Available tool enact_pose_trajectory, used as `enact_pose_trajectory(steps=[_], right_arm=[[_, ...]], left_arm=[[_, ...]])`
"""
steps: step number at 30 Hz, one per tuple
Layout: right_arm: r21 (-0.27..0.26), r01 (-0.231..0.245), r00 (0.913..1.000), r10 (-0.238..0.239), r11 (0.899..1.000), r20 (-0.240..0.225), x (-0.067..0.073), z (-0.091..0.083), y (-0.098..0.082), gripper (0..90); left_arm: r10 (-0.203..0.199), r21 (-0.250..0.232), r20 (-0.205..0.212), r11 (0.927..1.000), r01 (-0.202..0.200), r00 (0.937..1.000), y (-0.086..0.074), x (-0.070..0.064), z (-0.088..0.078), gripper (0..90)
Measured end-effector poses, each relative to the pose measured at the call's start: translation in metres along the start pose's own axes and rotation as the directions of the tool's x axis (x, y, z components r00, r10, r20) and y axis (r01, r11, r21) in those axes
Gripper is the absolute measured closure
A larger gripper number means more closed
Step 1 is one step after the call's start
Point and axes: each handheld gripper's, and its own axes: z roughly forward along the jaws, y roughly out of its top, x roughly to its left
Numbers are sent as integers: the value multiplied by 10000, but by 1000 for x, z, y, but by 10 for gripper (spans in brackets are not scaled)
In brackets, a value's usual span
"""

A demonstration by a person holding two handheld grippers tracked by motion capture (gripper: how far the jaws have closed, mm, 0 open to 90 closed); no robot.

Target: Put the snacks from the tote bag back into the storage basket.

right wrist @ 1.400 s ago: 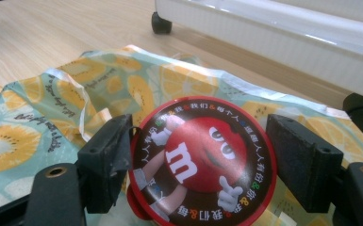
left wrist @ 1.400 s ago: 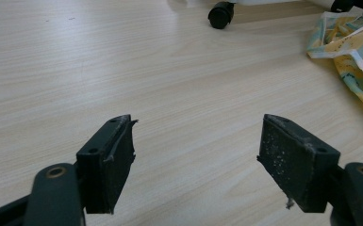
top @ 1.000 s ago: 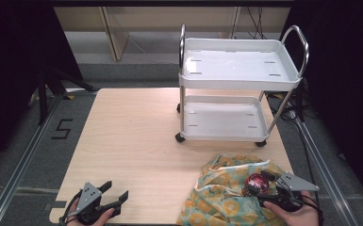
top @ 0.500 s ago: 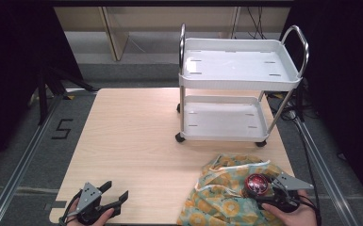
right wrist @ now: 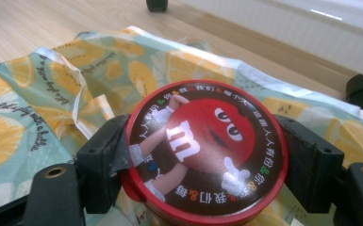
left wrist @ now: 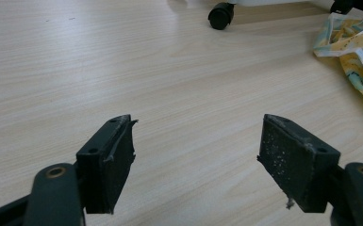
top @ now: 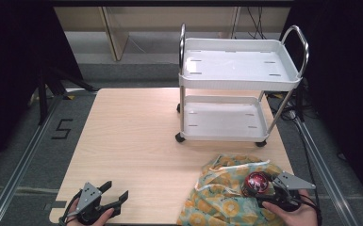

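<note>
Apparently early on, with the round red candy tin with a cartoon lid [right wrist: 202, 153] clamped between the right gripper [top: 268, 190] jaws above the crumpled yellow fruit-print bag [top: 217, 200], the white two-shelf trolley [top: 238, 77] bare, and left gripper [left wrist: 198, 165] spread wide, holding nothing over the pale wooden table [top: 136, 136].

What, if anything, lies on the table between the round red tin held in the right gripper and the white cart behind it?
Nothing visible blocks the way. The right gripper holds the red tin over the fruit-print bag. Between the bag's far edge and the white cart there is bare table. The cart's shelves look empty.
</note>
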Motion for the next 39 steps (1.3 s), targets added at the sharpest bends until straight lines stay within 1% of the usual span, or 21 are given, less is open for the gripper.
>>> enact_pose_trajectory(steps=[2, 5, 7, 8, 10, 12, 14, 16, 18, 19, 21, 23, 24, 25, 26, 29, 31, 32, 33, 37, 39], right_arm=[[-43, -267, 9996, 267, 9996, -91, 2, 0, 1, 265], [28, -236, 9995, 237, 9997, -188, 2, -1, 3, 265], [-152, 335, 9992, -338, 9993, -207, 0, -2, 7, 265], [-72, 95, 9997, -96, 9999, -240, 3, -3, 8, 265], [-202, 360, 9988, -366, 9991, -315, 1, -3, 11, 265], [-103, 290, 9990, -293, 9995, -334, 2, -4, 12, 265], [-176, 622, 9970, -630, 9979, -460, -1, -5, 15, 265], [-178, 497, 9978, -505, 9986, -439, 0, -6, 16, 265], [-314, 690, 9964, -704, 9971, -473, -1, -5, 18, 265], [-222, 513, 9972, -524, 9984, -527, 1, -5, 19, 265], [-258, 695, 9958, -709, 9972, -573, -1, -4, 21, 265], [-210, 612, 9962, -623, 9979, -612, 0, -4, 23, 265], [-385, 815, 9944, -839, 9959, -647, -1, -3, 25, 265], [-357, 597, 9963, -618, 9976, -597, 2, -4, 26, 265], [-378, 945, 9933, -968, 9948, -628, -1, -3, 27, 265], [-338, 857, 9934, -880, 9957, -729, 2, -3, 31, 265], [-292, 1124, 9908, -1142, 9932, -722, 1, -3, 33, 265], [-219, 921, 9926, -935, 9955, -770, 3, -4, 33, 265], [-288, 1092, 9904, -1112, 9936, -821, 2, -3, 34, 265], [-297, 841, 9928, -863, 9960, -833, 4, -6, 38, 265], [-419, 979, 9917, -1010, 9943, -793, 3, -6, 39, 265]], left_arm=[[32, -10, 24, 10000, -32, 10000, 0, 0, 0, 265], [19, -13, 12, 10000, -18, 10000, 0, 0, 0, 265], [21, -12, -4, 10000, -21, 10000, 0, 0, 0, 265], [21, -11, -8, 10000, -21, 10000, 0, 0, 0, 265], [14, -16, -8, 10000, -14, 10000, 0, 0, 0, 265], [12, -18, -15, 10000, -12, 10000, 0, 0, 0, 265], [-77, -73, -6, 9999, 77, 10000, 0, 0, 0, 265], [-68, -61, 2, 10000, 68, 10000, 0, 0, 0, 265], [-1, 1, -24, 10000, 1, 10000, 0, 0, 0, 265], [-40, -19, -31, 10000, 40, 10000, 0, 0, 0, 265], [-10, -13, -30, 10000, 10, 10000, 0, 0, 0, 265], [3, -13, -24, 10000, -3, 10000, 0, 0, 0, 265], [0, -13, -24, 10000, 0, 10000, 0, 0, 0, 265], [-85, -76, -12, 9999, 85, 10000, 0, 0, 0, 265], [-94, -70, -20, 9999, 94, 10000, 0, 0, 0, 265], [-27, -34, -13, 10000, 27, 10000, 0, 0, 0, 265], [-28, -26, -32, 10000, 28, 10000, 0, 0, 0, 265], [-21, -18, -31, 10000, 21, 10000, 0, 0, 0, 265], [-21, -18, -31, 10000, 21, 10000, 0, 0, 0, 265], [0, -12, -16, 10000, 0, 10000, 0, 0, 0, 265], [-7, -14, -13, 10000, 7, 10000, 0, 0, 0, 265]])
